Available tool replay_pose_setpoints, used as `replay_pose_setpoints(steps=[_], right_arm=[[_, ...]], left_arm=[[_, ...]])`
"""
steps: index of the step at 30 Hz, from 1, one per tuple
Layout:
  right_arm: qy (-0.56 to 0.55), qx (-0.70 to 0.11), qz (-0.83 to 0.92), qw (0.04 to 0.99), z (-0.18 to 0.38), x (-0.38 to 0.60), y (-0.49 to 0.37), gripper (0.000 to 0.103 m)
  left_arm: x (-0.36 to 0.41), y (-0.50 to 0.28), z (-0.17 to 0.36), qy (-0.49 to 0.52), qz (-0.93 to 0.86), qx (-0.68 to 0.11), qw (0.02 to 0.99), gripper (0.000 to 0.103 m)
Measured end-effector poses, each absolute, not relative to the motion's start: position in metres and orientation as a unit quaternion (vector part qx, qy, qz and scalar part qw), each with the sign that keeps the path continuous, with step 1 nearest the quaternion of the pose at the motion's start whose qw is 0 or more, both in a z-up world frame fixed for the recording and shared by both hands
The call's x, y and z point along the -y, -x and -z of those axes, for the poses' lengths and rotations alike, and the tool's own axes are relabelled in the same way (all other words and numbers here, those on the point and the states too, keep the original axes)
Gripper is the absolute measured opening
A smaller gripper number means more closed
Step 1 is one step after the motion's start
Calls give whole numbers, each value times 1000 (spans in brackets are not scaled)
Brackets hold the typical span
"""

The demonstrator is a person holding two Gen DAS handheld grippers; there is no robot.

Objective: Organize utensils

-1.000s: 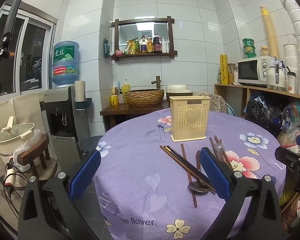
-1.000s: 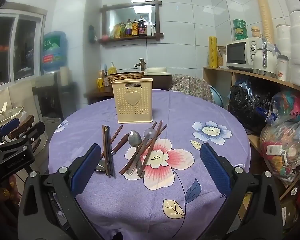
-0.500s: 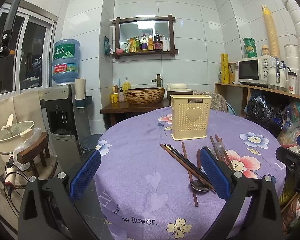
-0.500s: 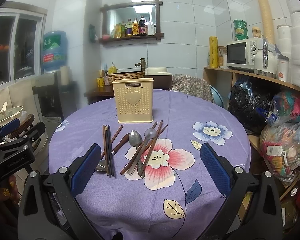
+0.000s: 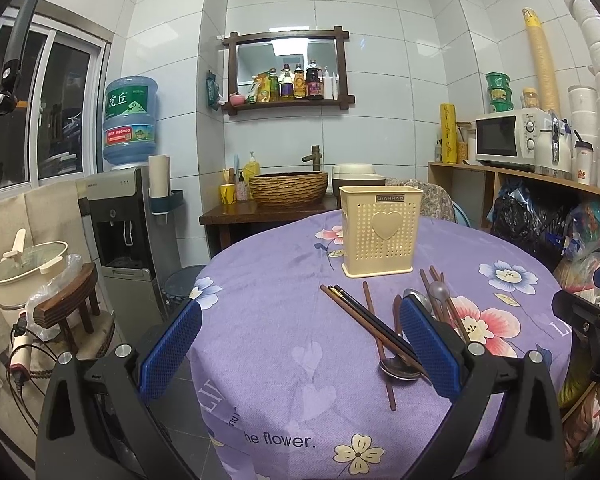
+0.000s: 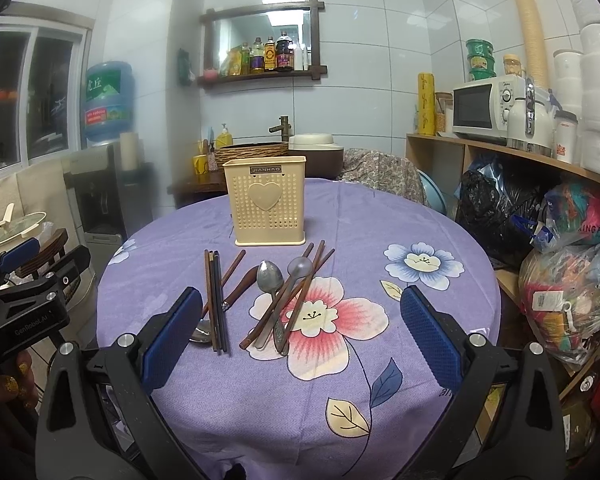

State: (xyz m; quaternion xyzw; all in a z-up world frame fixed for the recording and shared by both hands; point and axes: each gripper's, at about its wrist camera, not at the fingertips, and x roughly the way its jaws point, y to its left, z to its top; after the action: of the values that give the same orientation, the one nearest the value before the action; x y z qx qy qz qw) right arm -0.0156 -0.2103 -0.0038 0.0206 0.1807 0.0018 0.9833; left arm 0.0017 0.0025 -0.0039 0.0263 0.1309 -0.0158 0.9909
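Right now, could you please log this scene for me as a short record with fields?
surface: round table with purple floral cloth
container: cream utensil holder, upright at the far side, no utensils seen in it
loose items: chopsticks and spoons lying on the cloth in front of the holder
left tool: open, holding nothing
right tool: open, holding nothing
task progress: no utensil picked up yet

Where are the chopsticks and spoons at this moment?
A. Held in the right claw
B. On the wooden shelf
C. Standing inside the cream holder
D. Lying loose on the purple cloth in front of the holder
D: the chopsticks and spoons lie flat on the cloth, in front of the holder; both claws are open.
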Motion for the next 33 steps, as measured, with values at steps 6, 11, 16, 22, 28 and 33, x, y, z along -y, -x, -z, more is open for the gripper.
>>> replay_pose_setpoints(steps=[6,11,16,22,28,33], right_arm=[[-21,-181,-1,983,4,211,16,98],[-21,-181,-1,983,4,211,16,98],[-21,-180,-1,983,4,211,16,98],[-21,-181,-1,983,4,211,16,98],[-21,-182,-1,983,5,212,16,98],[-22,-183,-1,983,5,212,16,98]], left_arm=[[-3,-2,5,-27,16,-131,991,98],[-4,-1,5,-26,16,-132,991,98],[-4,-2,5,-26,15,-133,991,98],[-5,-3,5,-28,15,-137,990,98],[-5,-3,6,-28,15,-137,990,98],[-5,-3,5,-28,14,-140,990,98]])
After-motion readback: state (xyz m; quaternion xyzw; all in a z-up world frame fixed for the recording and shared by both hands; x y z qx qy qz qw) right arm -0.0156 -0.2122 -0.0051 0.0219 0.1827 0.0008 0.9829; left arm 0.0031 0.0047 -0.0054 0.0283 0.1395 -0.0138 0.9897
